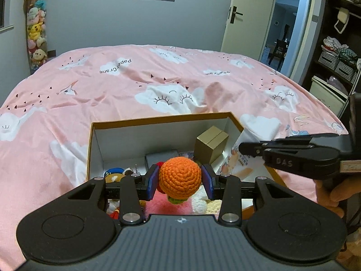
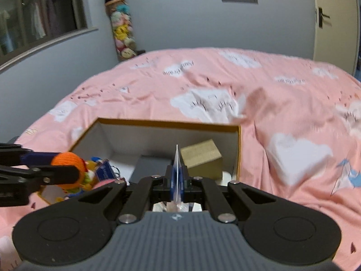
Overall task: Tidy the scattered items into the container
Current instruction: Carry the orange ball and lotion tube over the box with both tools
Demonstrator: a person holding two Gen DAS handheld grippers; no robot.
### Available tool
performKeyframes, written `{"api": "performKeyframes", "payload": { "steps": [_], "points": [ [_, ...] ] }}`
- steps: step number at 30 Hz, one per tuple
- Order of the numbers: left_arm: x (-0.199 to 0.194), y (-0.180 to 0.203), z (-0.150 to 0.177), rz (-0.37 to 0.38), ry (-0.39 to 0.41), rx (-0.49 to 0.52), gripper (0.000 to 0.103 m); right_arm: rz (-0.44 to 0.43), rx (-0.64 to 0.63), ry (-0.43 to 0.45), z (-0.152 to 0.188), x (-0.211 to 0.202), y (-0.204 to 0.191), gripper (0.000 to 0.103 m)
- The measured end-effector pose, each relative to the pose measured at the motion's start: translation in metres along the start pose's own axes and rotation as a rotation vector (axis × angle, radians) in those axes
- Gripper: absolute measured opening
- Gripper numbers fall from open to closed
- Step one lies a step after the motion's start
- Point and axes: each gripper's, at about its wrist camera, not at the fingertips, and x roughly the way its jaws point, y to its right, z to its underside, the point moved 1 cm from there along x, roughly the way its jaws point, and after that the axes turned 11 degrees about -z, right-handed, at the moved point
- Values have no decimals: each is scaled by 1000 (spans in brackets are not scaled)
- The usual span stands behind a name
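Note:
An open cardboard box (image 1: 158,119) with white inner walls sits on the pink bed; it also shows in the right wrist view (image 2: 169,123). My left gripper (image 1: 180,181) is shut on an orange crocheted toy (image 1: 180,177) and holds it over the box's near part; the toy also shows in the right wrist view (image 2: 67,161). My right gripper (image 2: 178,180) is shut on a thin flat packet (image 2: 177,169), held edge-on over the box. In the left wrist view the right gripper (image 1: 250,149) reaches in from the right with the printed packet (image 1: 239,162) below it.
Inside the box lie a small gold box (image 1: 211,144), a grey flat case (image 1: 161,155), several small toys (image 1: 115,175) and a pink item (image 1: 171,205). The pink cloud-print duvet (image 1: 158,79) surrounds the box. Shelves (image 1: 334,63) and an open door (image 1: 248,15) stand at the right.

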Motion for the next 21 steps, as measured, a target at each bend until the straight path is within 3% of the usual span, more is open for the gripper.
{"api": "performKeyframes", "payload": {
  "steps": [9,18,21],
  "points": [
    [24,-3,-3,-20,-23,3,47,9,77,-66,8,28,10,6],
    [47,5,-8,-14,-35,17,47,28,61,-146,15,48,7,7],
    [56,6,-10,-15,-48,9,47,24,49,-135,19,48,5,12]
  ]
}}
